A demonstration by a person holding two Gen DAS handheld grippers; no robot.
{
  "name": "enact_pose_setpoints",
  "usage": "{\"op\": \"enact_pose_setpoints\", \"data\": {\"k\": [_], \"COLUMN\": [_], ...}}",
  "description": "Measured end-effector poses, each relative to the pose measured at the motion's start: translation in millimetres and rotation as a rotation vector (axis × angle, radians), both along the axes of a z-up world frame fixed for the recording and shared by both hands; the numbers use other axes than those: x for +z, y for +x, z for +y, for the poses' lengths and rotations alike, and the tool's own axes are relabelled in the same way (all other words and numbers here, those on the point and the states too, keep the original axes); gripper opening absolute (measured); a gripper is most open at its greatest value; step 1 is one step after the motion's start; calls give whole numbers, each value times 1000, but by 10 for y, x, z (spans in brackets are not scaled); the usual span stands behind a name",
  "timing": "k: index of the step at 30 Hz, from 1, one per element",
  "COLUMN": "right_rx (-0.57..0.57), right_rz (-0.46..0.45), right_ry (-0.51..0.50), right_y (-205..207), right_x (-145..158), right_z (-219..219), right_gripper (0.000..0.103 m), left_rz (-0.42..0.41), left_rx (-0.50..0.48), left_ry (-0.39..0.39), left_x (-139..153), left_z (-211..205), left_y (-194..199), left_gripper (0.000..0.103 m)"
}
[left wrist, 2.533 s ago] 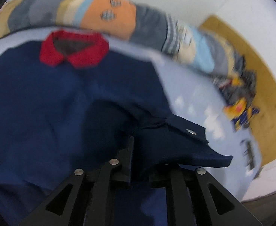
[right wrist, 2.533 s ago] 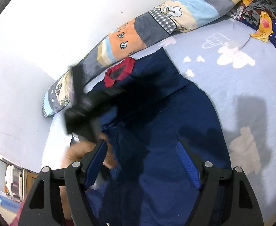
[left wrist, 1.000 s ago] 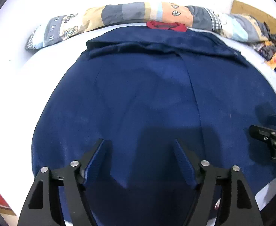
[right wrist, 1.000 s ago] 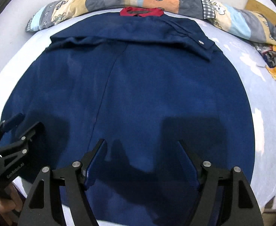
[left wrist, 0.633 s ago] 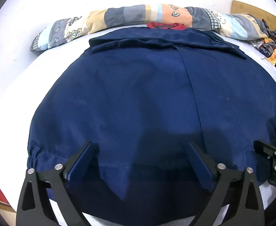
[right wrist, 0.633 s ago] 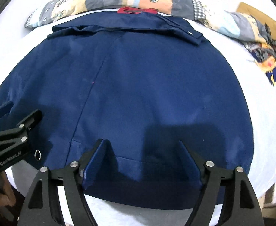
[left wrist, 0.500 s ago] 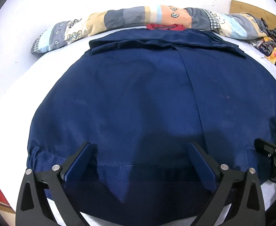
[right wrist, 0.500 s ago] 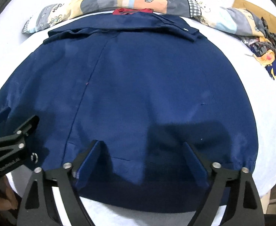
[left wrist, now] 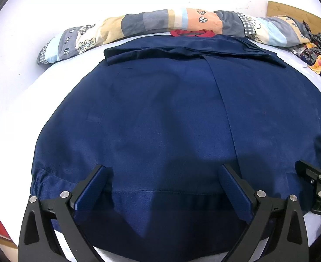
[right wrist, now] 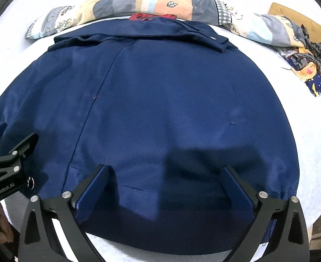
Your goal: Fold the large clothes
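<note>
A large navy jacket (left wrist: 160, 113) (right wrist: 160, 100) with a red collar (left wrist: 191, 33) (right wrist: 151, 17) lies flat on the pale bed, sleeves folded across its top. My left gripper (left wrist: 162, 170) hangs open just above the bottom hem (left wrist: 160, 193), left of the centre seam. My right gripper (right wrist: 164, 170) is open over the hem (right wrist: 182, 194) on the right half. Each view catches the other gripper at its edge: the right one (left wrist: 318, 179) and the left one (right wrist: 9, 152). Nothing is between either pair of fingers.
A long patchwork pillow (left wrist: 151, 23) (right wrist: 160, 4) lies along the wall behind the collar. Crumpled patterned clothes (left wrist: 315, 52) (right wrist: 309, 65) sit at the far right by a wooden board (right wrist: 302, 19). Bare sheet (left wrist: 18, 100) flanks the jacket. The bed's front edge is just below the hem.
The left gripper let go of a sleeve cuff and both grippers pulled back to the hem. In the last half second both jaws widened and lowered slightly toward the hem.
</note>
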State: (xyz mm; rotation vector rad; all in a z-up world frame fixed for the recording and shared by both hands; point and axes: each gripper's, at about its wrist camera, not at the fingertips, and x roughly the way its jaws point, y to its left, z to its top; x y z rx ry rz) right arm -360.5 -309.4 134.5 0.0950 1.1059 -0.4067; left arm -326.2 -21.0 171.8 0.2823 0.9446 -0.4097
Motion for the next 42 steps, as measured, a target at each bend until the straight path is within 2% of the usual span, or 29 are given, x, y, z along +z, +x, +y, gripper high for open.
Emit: {"op": "enact_pose_setpoints", "data": {"k": [33, 42], "right_rx": [5, 45], "right_rz": [-6, -11], "right_ry": [-4, 7], "right_y": [-4, -44], "right_x": [2, 27], "right_z": [-5, -6], "right_gripper": [102, 102], "left_rz": [-10, -16], "left_rx": [0, -20], "left_ry": [-1, -5], "left_x": [-8, 6], "left_z": [-14, 10], "left_y": [-25, -21], "left_gripper": [103, 103]}}
